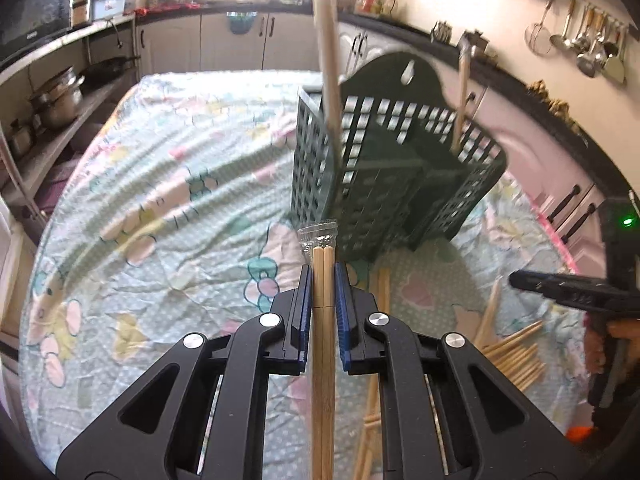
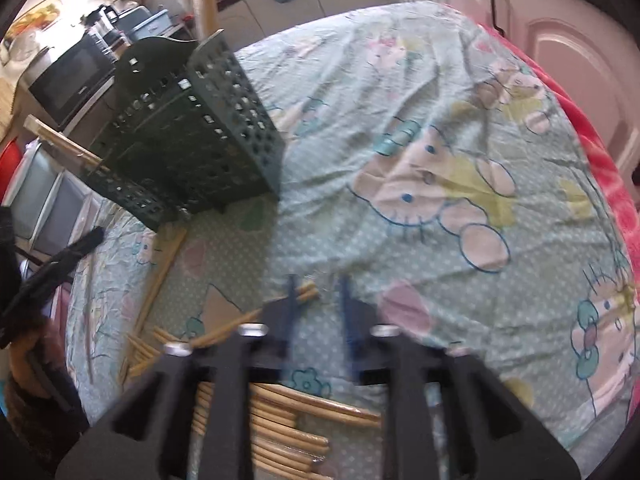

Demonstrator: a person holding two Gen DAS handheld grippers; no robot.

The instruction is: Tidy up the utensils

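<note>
The left gripper (image 1: 323, 280) is closed almost fully on a wrapped pair of chopsticks (image 1: 323, 320). Its two blue pads (image 1: 306, 300) press the pair from both sides, and only the width of the two sticks remains between them. The sticks run straight forward along the fingers, and the clear wrapper end sticks out past the fingertips, just in front of the lower edge of the green utensil holder (image 1: 384, 168).

The right gripper (image 2: 320, 300) is released: the jaws stand clearly apart and nothing is between them; only the tablecloth (image 2: 440, 120) shows in the gap. It hangs over a heap of loose chopsticks (image 2: 280, 428) that lie on the cloth below its body. A few stick ends reach the left fingertip, but this view is blurred and I cannot tell if they touch it.

The green utensil holder is a perforated plastic basket with a high back plate, standing on the cloth. A wooden handle (image 1: 330, 60) rises from its left compartment, and a second, thinner stick (image 1: 460, 100) stands in the right part. In the left view more loose chopsticks lie on the cloth to the right of the held pair, between the holder and the right gripper.
</note>
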